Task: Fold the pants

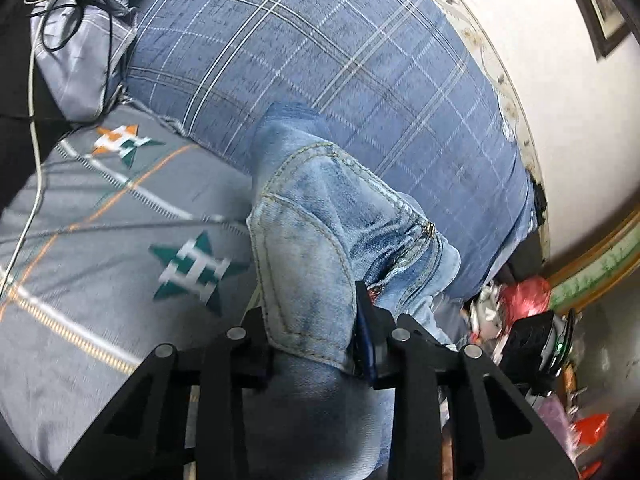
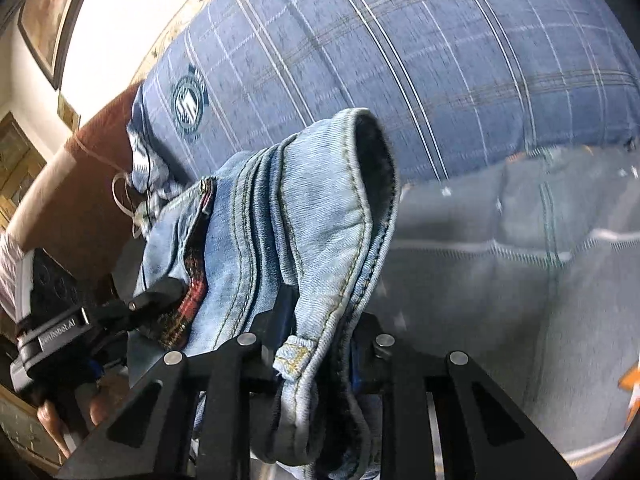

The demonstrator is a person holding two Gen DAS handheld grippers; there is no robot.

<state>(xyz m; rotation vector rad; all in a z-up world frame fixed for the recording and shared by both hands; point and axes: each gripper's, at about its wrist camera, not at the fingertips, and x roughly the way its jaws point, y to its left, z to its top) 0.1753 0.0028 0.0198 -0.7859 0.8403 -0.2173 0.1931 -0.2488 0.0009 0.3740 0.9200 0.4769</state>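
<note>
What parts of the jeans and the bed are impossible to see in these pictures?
1. Legs of the light blue denim jeans: left wrist view, cut off behind the left tool.
2. Jeans' far side: right wrist view, hidden behind the raised waistband and the right tool.
3. Grey patterned bedsheet: right wrist view, motion-blurred.
4. Round badge lettering on the blue checked quilt: left wrist view, cut off by the top edge.

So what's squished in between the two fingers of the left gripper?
The jeans. In the left wrist view, the left gripper is shut on a pale denim fold, with no bare gap showing between its fingers.
</note>
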